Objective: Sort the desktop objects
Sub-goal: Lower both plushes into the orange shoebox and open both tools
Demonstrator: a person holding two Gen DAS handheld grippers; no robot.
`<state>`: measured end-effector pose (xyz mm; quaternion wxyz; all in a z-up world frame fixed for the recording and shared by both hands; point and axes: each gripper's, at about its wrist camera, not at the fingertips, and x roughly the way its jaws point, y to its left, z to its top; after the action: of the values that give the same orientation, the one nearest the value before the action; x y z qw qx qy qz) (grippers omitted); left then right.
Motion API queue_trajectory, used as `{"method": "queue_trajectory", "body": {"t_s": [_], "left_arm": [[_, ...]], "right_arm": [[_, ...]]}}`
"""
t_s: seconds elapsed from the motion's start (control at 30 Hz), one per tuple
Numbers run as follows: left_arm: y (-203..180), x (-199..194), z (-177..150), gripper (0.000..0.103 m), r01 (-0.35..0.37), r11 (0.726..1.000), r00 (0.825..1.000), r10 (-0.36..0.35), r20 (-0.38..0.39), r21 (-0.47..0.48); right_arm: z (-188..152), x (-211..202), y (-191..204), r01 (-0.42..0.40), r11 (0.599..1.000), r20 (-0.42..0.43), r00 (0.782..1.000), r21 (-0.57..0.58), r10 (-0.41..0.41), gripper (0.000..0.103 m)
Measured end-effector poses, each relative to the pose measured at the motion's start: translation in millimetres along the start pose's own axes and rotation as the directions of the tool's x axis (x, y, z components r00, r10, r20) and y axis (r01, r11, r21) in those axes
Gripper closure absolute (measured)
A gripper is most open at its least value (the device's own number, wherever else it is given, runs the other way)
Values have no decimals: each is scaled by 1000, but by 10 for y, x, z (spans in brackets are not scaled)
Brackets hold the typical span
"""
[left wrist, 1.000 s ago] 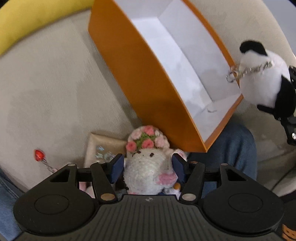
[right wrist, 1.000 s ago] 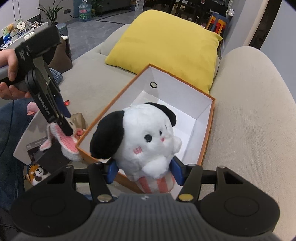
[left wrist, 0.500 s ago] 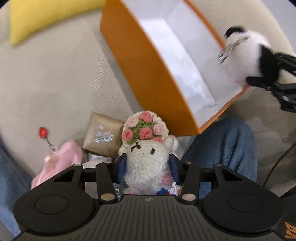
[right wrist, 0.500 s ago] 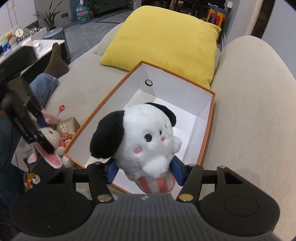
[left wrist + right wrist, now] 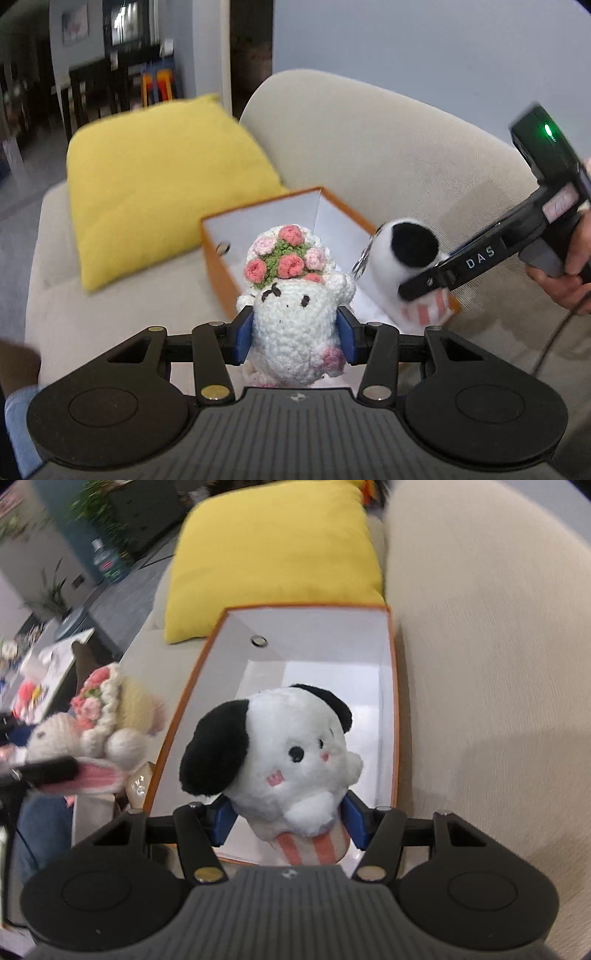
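Moved: crocheted bunny (image 5: 295,317), flower crown on its head, formerly low on the seat among small items, now lifted clear and carried just left of the box's near end. Left gripper (image 5: 295,334): jaws closed in from a wider stance a second ago and now clamp the bunny's sides between the blue pads (image 5: 243,334).

Moved: black-and-white plush dog (image 5: 280,757), striped pink base, now over the near part of the box interior rather than at its near edge. Right gripper (image 5: 290,821): moderately wide, pads pressed on the dog's lower body; hand (image 5: 569,273) on its handle at far right.

Unchanged: orange box (image 5: 394,709), white inside, open-topped, on the beige sofa (image 5: 480,664); yellow cushion (image 5: 273,550) propped just beyond its far end.
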<state>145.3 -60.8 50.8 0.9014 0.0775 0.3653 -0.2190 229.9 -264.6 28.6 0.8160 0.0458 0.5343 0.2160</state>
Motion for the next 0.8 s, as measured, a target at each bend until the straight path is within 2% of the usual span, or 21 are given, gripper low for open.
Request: {"method": "queue_trajectory", "body": {"t_s": [0.1, 0.23, 0.4, 0.53, 0.67, 0.8], "left_arm": [[-215, 241, 22, 50, -20, 1000, 1000, 20, 11, 12], [-443, 561, -14, 50, -64, 997, 998, 63, 4, 50], [-543, 843, -104, 50, -80, 996, 996, 81, -31, 34], [-581, 1028, -192, 50, -112, 994, 991, 112, -75, 10], [-574, 1140, -275, 49, -113, 993, 986, 109, -125, -20], [-632, 1284, -285, 49, -73, 997, 983, 65, -174, -40]], "right_arm": [[8, 98, -149, -18, 996, -40, 999, 88, 22, 41], [3, 223, -298, -6, 989, -80, 997, 148, 18, 41], [26, 401, -463, 3, 978, -130, 991, 210, 25, 41], [62, 476, -455, 11, 977, -153, 988, 215, 22, 42], [64, 538, -447, 32, 976, -183, 983, 213, 7, 48], [32, 605, -447, 35, 979, -227, 974, 202, 12, 49]]}}
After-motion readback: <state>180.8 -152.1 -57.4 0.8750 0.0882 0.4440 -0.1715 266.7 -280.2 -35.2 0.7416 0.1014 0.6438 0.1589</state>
